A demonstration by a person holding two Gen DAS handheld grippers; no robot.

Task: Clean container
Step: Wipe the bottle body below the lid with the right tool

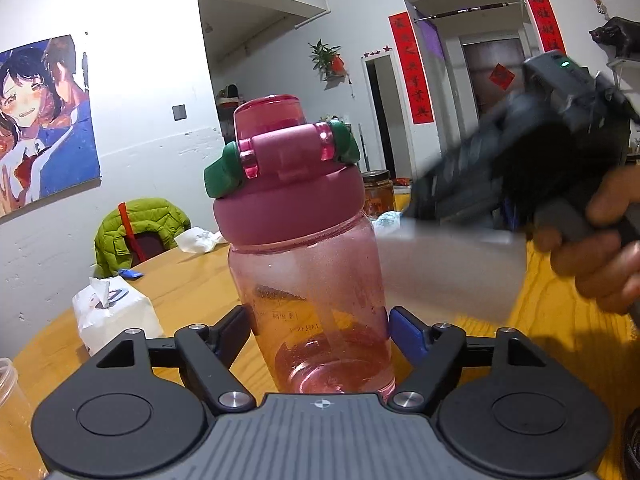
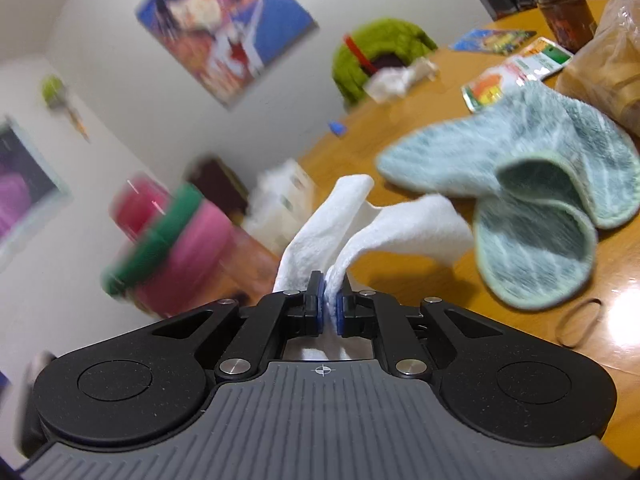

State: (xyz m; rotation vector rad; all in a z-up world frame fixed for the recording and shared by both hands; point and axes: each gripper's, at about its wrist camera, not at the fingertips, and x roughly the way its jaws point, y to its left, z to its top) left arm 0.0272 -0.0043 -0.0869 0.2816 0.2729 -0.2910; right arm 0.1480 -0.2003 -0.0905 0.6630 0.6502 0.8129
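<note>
The left gripper [image 1: 320, 330] has its fingers [image 1: 406, 334] set on either side of the lower body of the pink bottle [image 1: 308, 280]; the pads appear to touch or nearly touch the wall, and a firm clamp cannot be confirmed. The right gripper [image 2: 329, 300] has its fingers [image 2: 317, 300] closed narrow on a folded white cloth [image 2: 360, 220], which fans out ahead of the pads. The bottle stands upright on the wooden surface [image 1: 560, 320], directly in front of the left camera, its pink lid [image 1: 288, 204] screwed on and the flip cap with green latch pieces [image 1: 222, 174] closed. The body is translucent plastic, seemingly empty apart from some residue, so it should be light and easy to tip; the wall is smooth and likely slippery, and may flex under hard pressure. Hold it low on the cylindrical body, as now, or just below the lid where the wall is stiffer. The cloth is soft and limp and will drape over the wall when wiped. A blue-green towel [image 2: 540, 200], a rubber band [image 2: 578, 322], a tissue pack [image 1: 114, 314] and a jar [image 2: 564, 12] lie farther out on the surface.
</note>
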